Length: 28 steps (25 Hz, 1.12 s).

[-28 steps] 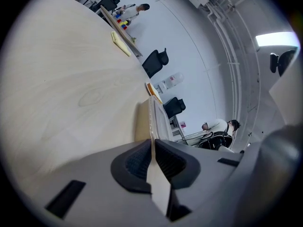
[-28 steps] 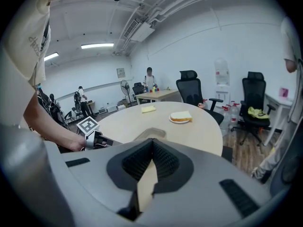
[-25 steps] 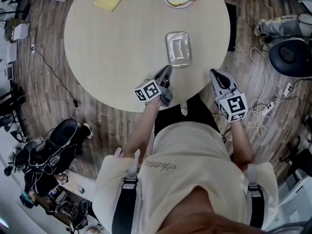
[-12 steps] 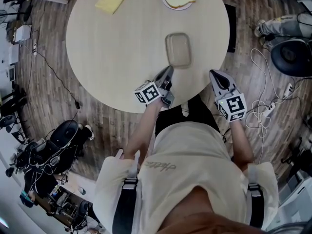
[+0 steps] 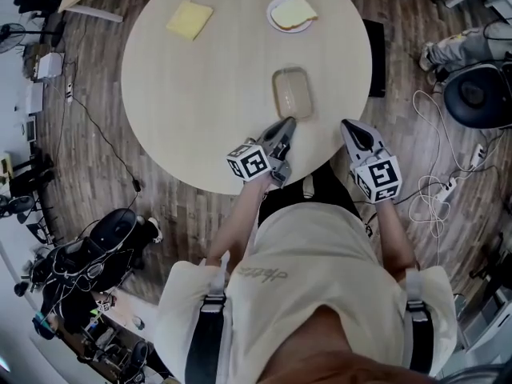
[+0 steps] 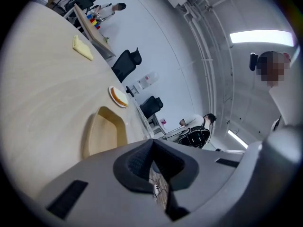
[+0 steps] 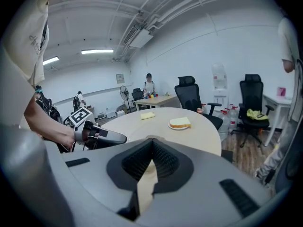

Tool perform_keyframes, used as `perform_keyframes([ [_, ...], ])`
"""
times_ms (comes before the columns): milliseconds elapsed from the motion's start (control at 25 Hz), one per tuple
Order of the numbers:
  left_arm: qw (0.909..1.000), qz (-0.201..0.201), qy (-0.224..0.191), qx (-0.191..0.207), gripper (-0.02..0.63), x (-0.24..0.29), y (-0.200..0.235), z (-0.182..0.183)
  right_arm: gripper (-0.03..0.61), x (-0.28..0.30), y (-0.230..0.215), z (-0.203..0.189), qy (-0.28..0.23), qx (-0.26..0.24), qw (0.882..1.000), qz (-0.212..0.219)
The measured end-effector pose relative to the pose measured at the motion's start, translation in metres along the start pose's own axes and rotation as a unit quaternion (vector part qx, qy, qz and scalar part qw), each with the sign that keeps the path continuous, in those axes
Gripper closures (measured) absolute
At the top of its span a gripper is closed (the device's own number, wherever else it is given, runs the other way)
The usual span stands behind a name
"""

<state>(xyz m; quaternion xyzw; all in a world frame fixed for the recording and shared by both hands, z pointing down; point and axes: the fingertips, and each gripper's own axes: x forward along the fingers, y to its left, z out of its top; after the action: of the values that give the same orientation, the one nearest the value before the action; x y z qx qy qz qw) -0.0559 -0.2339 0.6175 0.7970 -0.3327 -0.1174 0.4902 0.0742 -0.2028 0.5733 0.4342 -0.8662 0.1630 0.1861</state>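
1. Beige shallow tray (image 5: 291, 93) sits on your round table (image 5: 200, 94), just beyond the left gripper (image 5: 286, 126).
2. Both pairs of jaws are closed on nothing; the right gripper (image 5: 350, 126) hangs at the table's edge.
3. It looks light and thin-walled, perhaps plastic; pinch its near rim.

Round light-wood table (image 5: 200, 86) on wood-plank floor (image 5: 104, 158). Far side: yellow flat pad (image 5: 190, 19) at L, white plate (image 5: 278, 27) w/ bread slice (image 5: 294, 10) at R, well apart. Black office chairs (image 7: 189, 91) & water dispenser (image 7: 218, 86) by wall behind. Small table (image 7: 156, 100) w/ coloured bits, person (image 7: 149, 84) standing at it, fan (image 7: 124, 90) beside. Cables (image 5: 436, 190) on floor R of round table; dark bags (image 5: 96, 242) lower L.
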Motion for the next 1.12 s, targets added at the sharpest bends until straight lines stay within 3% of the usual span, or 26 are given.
perform_keyframes([
  [480, 0.9937, -0.013, -0.014, 0.110, 0.595, 0.000, -0.068, 0.033, 0.571, -0.011, -0.019, 0.015, -0.041, -0.008, 0.999, -0.010],
  [800, 0.9727, 0.027, -0.049, 0.225, 0.595, -0.016, -0.111, 0.074, 0.572, -0.023, -0.031, 0.042, -0.070, -0.019, 0.997, -0.017],
  [1120, 0.9567, 0.044, -0.074, 0.278, 0.595, -0.027, -0.141, 0.102, 0.571, -0.040, -0.027, 0.091, -0.117, -0.042, 0.992, -0.016],
])
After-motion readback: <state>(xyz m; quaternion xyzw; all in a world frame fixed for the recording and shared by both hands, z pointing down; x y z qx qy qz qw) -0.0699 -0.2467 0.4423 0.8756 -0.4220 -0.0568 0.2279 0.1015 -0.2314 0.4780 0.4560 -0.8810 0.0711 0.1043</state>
